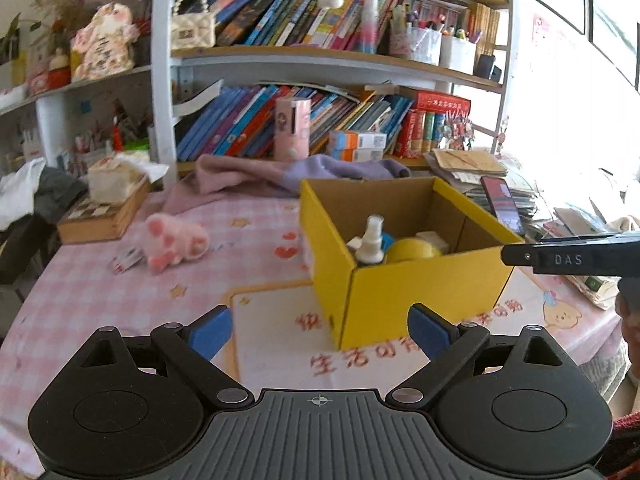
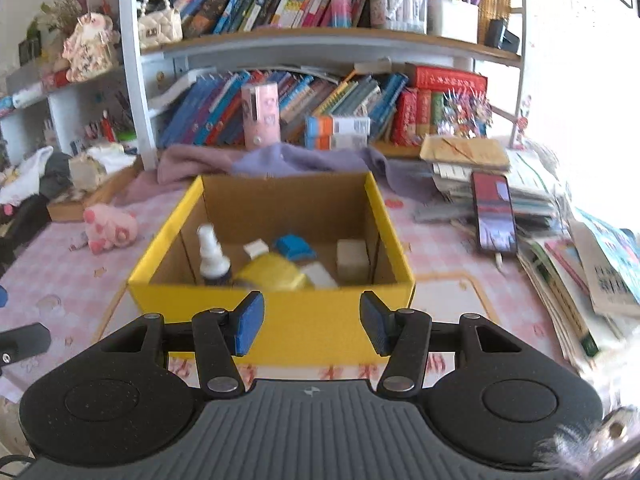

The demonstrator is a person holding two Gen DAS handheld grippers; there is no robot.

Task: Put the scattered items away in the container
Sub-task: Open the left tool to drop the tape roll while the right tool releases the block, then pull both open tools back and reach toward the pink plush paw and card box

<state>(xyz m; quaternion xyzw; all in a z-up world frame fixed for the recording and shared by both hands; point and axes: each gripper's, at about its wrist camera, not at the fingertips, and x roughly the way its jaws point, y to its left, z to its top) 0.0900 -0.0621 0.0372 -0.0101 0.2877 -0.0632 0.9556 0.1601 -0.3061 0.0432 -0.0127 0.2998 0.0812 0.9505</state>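
A matt yellow cardboard box (image 2: pixel 280 320) stands on a cloth tablecloth (image 1: pixel 100 292) near a fluffy plush toy (image 1: pixel 172 244).

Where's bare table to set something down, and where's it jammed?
Free: the pink tablecloth between the pink plush toy and the yellow box, and the strip right of the box up to the phone. Crowded: the paper stacks at the right edge, the purple cloth behind the box, and the box floor.

Far beyond the fingers, leaning books (image 2: pixel 320 100) fill a shelf. A lilac cloth (image 2: pixel 280 160) lies below them; a phone (image 2: pixel 494 212) rests on papers (image 2: pixel 560 264) rightward.
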